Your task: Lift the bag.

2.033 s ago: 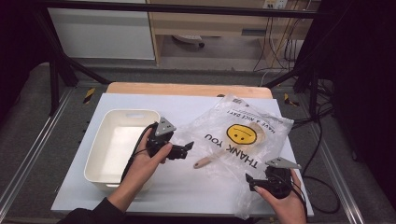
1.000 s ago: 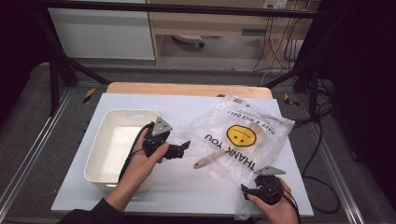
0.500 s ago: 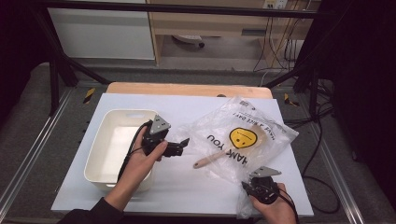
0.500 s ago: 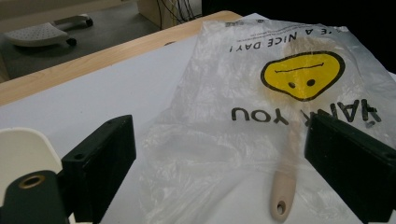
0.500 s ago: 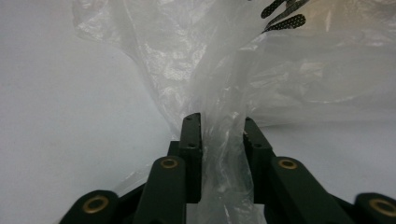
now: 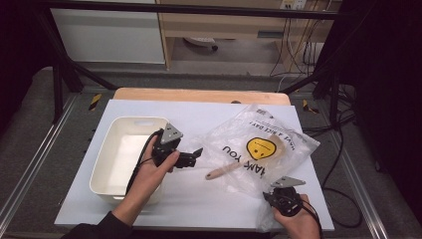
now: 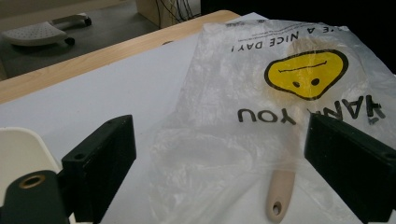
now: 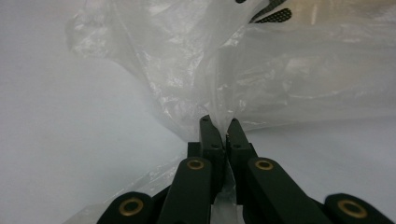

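A clear plastic bag point(image 6: 259, 149) with a yellow smiley face and "THANK YOU" print lies on the white table. Through the bag point(image 7: 261, 116) a beige wooden handle point(image 7: 279, 193) shows, its end sticking out of the mouth point(image 6: 219, 172). My left gripper point(image 6: 191, 158) hovers open beside the bag's left edge, pointing at it, with nothing between its jaws. My right gripper point(image 6: 272, 195) sits at the bag's near corner. Its jaws have just been closing and now pinch a gathered fold of the plastic point(image 8: 219, 107).
A cream rectangular tub point(image 6: 117, 159) stands at the left of the table, under my left forearm. The table's wooden far edge point(image 6: 199, 94) runs behind the bag. Cables hang off the right side.
My right gripper has closed on the bag's near corner, and the bag has bunched and shifted slightly toward it. The left gripper has stayed in place.
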A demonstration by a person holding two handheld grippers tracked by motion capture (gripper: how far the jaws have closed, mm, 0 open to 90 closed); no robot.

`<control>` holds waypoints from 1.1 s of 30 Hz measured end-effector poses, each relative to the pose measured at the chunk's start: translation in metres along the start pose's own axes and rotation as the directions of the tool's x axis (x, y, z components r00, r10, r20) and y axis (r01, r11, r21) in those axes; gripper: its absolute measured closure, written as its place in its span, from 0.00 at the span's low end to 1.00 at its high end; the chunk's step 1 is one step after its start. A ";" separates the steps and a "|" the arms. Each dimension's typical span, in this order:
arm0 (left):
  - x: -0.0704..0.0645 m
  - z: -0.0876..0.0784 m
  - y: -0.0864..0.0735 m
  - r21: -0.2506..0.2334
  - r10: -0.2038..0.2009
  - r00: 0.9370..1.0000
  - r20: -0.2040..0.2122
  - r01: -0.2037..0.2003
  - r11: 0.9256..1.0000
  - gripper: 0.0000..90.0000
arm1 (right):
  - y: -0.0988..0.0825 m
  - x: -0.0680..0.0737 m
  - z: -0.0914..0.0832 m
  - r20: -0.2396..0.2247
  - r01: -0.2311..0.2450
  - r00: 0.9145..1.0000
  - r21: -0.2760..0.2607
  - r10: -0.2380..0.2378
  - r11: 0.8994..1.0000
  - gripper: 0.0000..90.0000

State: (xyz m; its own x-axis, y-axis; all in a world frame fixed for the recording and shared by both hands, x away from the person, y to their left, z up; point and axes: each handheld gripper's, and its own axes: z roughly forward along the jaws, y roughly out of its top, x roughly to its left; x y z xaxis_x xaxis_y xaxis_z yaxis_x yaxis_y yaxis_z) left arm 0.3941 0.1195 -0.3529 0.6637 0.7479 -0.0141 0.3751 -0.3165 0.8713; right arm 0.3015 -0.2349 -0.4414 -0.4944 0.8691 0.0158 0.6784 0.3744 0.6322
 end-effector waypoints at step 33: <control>-0.040 0.051 -0.027 0.085 -0.063 0.996 -0.057 0.068 0.994 0.17 | -0.011 -0.061 -0.010 0.104 -0.112 0.988 -0.011 0.113 0.994 1.00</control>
State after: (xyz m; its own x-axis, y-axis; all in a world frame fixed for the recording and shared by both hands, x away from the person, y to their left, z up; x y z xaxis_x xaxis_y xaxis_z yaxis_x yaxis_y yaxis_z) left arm 0.3910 0.0685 -0.4007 0.6012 0.7980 -0.0411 0.4728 -0.3138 0.8234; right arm 0.3192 -0.2955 -0.4416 -0.3550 0.9348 0.0062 0.7234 0.2706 0.6352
